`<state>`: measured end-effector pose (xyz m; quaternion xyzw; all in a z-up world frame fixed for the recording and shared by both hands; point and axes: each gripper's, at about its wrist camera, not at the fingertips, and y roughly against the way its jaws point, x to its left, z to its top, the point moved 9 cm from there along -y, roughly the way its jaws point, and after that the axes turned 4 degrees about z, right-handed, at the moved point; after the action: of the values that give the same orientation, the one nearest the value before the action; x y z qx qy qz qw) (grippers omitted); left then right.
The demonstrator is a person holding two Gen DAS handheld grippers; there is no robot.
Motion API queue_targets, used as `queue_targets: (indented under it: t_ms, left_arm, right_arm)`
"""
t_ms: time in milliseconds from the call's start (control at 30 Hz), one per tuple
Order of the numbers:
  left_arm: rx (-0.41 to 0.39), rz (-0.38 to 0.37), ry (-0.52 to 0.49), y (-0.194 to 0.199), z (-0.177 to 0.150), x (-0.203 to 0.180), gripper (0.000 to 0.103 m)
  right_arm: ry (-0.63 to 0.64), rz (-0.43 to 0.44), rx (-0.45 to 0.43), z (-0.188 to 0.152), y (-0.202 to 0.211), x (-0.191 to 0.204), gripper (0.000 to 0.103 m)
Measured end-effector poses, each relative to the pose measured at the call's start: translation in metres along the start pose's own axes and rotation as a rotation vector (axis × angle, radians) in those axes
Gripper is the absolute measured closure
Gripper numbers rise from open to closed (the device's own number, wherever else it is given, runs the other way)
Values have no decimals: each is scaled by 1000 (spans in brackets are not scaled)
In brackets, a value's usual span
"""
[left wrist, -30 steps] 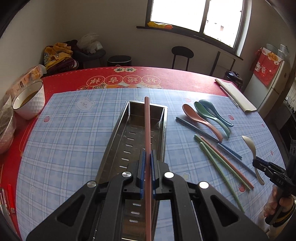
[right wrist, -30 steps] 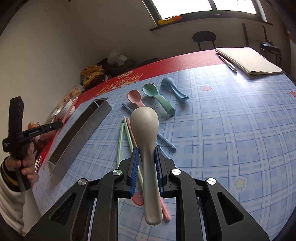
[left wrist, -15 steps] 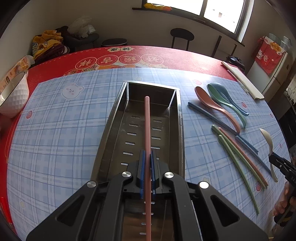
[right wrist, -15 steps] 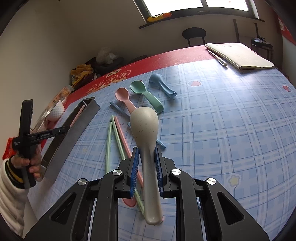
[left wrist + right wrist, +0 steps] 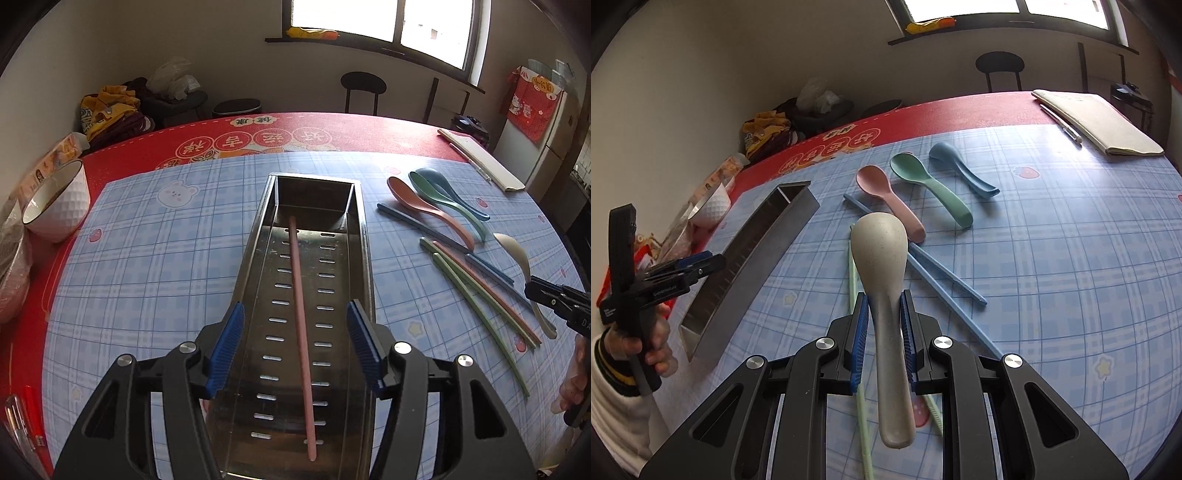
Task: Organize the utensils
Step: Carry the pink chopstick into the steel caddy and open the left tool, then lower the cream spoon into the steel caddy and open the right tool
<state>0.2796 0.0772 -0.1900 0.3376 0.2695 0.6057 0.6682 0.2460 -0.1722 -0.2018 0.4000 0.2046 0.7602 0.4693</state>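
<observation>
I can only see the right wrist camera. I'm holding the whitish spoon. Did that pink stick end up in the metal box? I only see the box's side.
Observer: Yes. The pink chopstick lies flat inside the metal tray, lengthwise on its slotted floor.
Operator: Is the other grabber holding it?
Observer: No. The left gripper is opening, and its blue pads stand clear on either side of the chopstick.
Operator: Is anything else in the box?
Observer: Nothing else shows in it, only that one chopstick.
Operator: Where's my spoon from there?
Observer: The beige spoon, in the right gripper, is at the far right, past the loose chopsticks lying on the cloth.
</observation>
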Motion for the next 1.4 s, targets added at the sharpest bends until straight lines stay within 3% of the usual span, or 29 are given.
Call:
queue_targets:
  t_ms: [133,200,300,500,767,1133,1400]
  left_arm:
    - [-35,47,-14,14,-4,15,31]
    - [-52,57,-16,21,-5,23,17]
    - [-74,79,-14,31,-8,36,6]
    - [-83,72,30,37,-18,64,6]
    - [-113,67,108,44,-23,101,6]
    - [-97,61,138,39,-27,114,6]
    - [-87,56,139,31,-25,113,6]
  right_arm:
    - [22,11,26,7,-14,24,85]
    - [28,21,41,10,-22,38,85]
    - [43,30,63,16,-36,61,85]
    - [11,58,92,35,-68,103,85]
    - [-190,137,130,50,-113,139,85]
    - [-342,103,132,62,-151,141,85]
    - [-350,72,127,63,-157,137,84]
